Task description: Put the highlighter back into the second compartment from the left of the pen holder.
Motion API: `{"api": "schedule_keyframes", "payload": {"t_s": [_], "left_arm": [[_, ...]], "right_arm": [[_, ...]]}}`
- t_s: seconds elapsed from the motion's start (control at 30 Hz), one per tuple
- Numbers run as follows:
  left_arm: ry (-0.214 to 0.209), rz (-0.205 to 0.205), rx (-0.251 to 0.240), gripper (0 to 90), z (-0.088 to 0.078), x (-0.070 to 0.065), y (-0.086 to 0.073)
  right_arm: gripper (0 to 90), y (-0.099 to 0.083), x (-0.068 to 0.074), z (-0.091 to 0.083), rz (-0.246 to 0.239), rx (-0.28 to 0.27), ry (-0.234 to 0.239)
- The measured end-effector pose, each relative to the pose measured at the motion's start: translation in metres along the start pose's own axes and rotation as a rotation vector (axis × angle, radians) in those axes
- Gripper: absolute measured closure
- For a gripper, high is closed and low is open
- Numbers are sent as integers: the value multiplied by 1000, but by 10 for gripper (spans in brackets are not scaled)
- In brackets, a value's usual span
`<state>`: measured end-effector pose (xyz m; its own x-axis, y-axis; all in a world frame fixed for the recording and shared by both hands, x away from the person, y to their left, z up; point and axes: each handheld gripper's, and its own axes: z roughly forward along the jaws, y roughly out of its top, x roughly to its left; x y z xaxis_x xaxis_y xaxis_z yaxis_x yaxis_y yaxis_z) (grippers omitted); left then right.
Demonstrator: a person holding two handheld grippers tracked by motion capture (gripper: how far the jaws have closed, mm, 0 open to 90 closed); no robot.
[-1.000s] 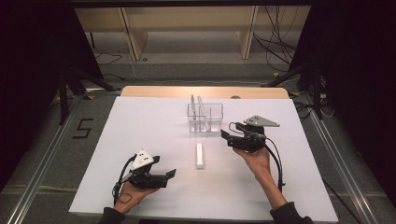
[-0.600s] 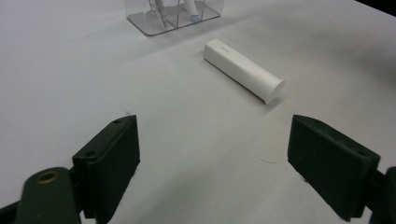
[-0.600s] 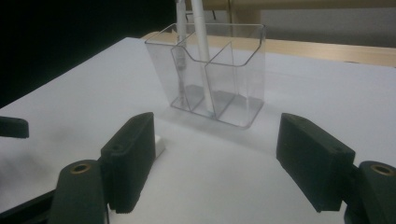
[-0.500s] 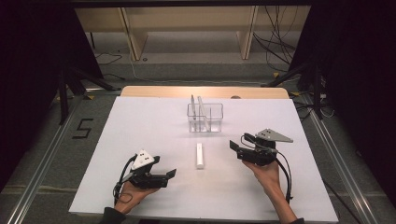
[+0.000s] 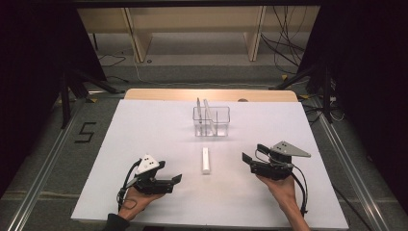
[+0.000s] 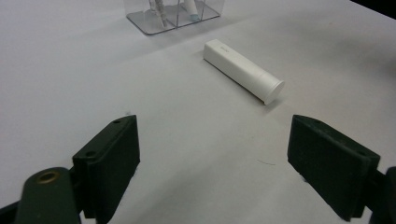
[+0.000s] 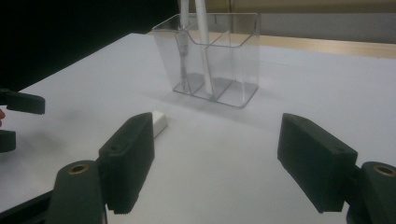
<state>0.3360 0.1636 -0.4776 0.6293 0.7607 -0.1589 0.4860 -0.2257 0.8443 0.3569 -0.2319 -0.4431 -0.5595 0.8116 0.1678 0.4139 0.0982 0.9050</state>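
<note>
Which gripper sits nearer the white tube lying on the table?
Left, narrowly. The left gripper is just below-left of the white tube; the right gripper stands level with it, slightly farther off.

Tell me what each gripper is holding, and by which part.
Nothing is held. The left gripper and right gripper both stand open and empty; the white tube lies untouched between them.

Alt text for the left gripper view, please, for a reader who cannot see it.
A white tube lies on its side on the white table, just beyond the open, empty left tongs, whose two black jaws rise from the bottom edge. Farther back, at the top edge, stands a clear plastic holder with slim items upright in its compartments.
</note>
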Motion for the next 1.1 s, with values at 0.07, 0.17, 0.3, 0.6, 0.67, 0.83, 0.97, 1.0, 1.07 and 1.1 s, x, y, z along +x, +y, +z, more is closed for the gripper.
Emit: {"api": "schedule_keyframes", "payload": {"t_s": [0.07, 0.17, 0.3, 0.6, 0.67, 0.83, 0.97, 1.0, 1.07, 1.1], "left_arm": [[-2, -3, 1, 165, 0, 0, 0], [0, -6, 3, 165, 0, 0, 0], [0, -16, 1, 165, 0, -1, 1], [-13, -35, 7, 165, 3, -3, 2], [-13, -37, 8, 165, 3, -4, 3], [-14, -37, 11, 165, 5, -5, 3], [-19, -46, 14, 165, 5, -6, 4], [-21, -51, 14, 165, 6, -6, 4], [-21, -58, 15, 165, 6, -6, 4], [-21, -60, 15, 165, 6, -6, 5]], "right_arm": [[278, -2, -1, -2, 0, -3, 1], [278, -4, -2, -6, 2, -8, -5], [278, -6, -2, -12, 1, -15, -11], [258, -16, -2, -24, 0, -11, 0], [250, -19, -1, -26, 9, -9, 5], [233, -23, 2, -29, 1, -4, 11], [223, -25, 7, -31, -14, -1, 13], [222, -26, 8, -32, -19, 1, 13], [218, -26, 11, -33, -20, 0, 16], [217, -27, 12, -34, -21, -2, 20]]}}
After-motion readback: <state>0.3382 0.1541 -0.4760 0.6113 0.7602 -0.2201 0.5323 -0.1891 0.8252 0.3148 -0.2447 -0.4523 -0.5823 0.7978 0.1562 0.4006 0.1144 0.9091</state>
